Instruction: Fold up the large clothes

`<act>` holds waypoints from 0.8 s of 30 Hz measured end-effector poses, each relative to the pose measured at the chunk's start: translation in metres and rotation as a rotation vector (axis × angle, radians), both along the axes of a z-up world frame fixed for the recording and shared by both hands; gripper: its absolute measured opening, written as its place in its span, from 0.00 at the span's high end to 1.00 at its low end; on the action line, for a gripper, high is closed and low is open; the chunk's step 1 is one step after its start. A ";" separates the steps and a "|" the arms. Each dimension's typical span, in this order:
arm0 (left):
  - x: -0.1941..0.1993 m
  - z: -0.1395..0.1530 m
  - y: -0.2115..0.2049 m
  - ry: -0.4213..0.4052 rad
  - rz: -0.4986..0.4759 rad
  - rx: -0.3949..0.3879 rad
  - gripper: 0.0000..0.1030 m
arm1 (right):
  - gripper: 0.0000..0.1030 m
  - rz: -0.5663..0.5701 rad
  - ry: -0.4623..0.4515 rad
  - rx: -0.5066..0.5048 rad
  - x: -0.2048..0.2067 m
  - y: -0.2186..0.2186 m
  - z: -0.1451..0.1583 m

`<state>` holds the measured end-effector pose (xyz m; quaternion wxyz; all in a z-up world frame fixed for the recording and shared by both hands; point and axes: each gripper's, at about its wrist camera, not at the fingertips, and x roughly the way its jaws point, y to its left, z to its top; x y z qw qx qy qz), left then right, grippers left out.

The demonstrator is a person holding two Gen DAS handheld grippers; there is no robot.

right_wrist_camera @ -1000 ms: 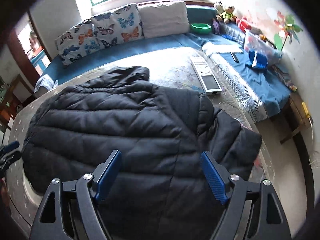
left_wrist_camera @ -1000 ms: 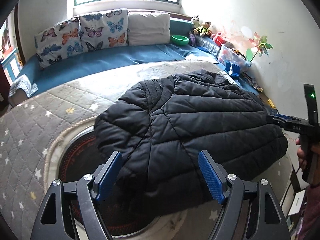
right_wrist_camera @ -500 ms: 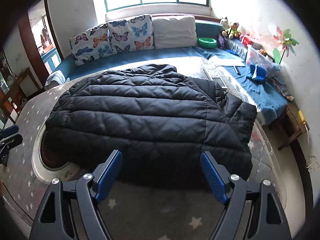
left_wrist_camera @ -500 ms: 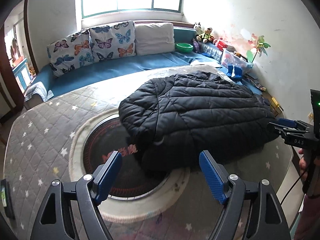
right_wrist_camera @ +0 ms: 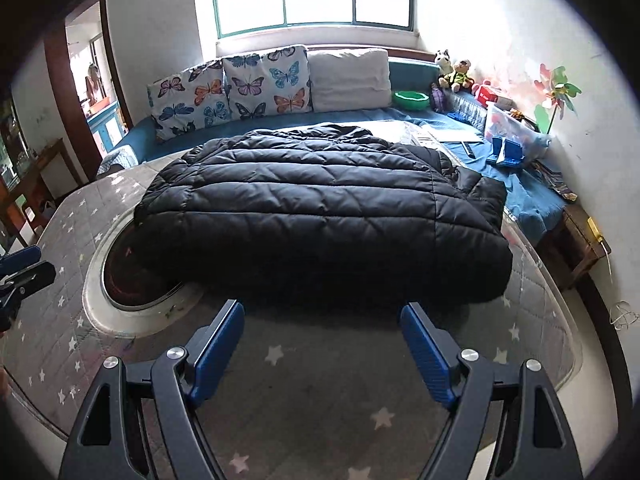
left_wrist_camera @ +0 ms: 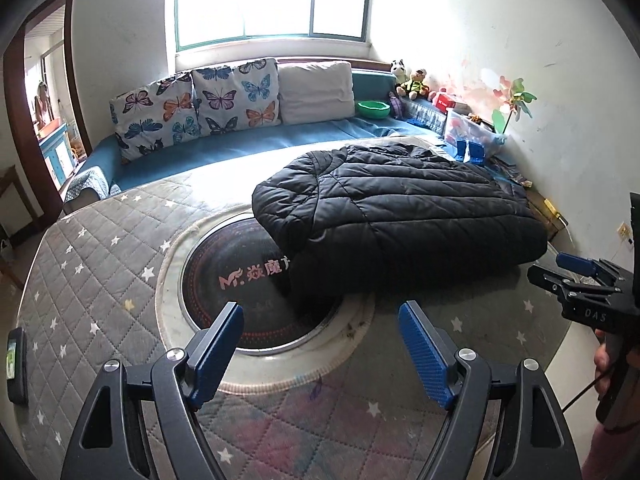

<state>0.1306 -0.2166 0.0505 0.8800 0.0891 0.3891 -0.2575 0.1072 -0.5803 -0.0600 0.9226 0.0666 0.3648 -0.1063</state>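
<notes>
A black quilted puffer jacket [left_wrist_camera: 400, 212] lies folded into a compact bundle on a grey star-patterned table cover [left_wrist_camera: 88, 264]; it also shows in the right wrist view [right_wrist_camera: 320, 216]. My left gripper [left_wrist_camera: 322, 352] is open and empty, pulled back from the jacket's near edge. My right gripper [right_wrist_camera: 322, 352] is open and empty, also back from the jacket. The right gripper shows at the right edge of the left wrist view [left_wrist_camera: 576, 280]. The left gripper's tips show at the left edge of the right wrist view [right_wrist_camera: 20, 268].
A round dark inset [left_wrist_camera: 248, 284] with a pale rim sits in the table, partly under the jacket. A blue bench [left_wrist_camera: 240, 148] with butterfly cushions [left_wrist_camera: 192, 108] runs behind. Toys, a green bowl [left_wrist_camera: 373, 109] and a plastic box [left_wrist_camera: 472, 128] line the right wall. A dark device [left_wrist_camera: 16, 364] lies at left.
Both grippers have drawn back and up from the jacket, from over it to well clear of its near edge. The jacket lies still in its folded shape.
</notes>
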 end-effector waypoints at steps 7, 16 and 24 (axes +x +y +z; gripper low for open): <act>-0.012 -0.006 -0.003 0.003 -0.002 0.004 0.18 | 0.14 -0.018 -0.015 0.054 -0.015 0.002 -0.004; -0.015 -0.012 -0.009 0.006 -0.016 0.024 0.18 | 0.14 -0.041 -0.015 0.025 -0.021 0.003 -0.004; -0.011 -0.016 -0.012 0.005 -0.016 0.035 0.18 | 0.14 -0.043 -0.008 0.016 -0.022 0.005 -0.006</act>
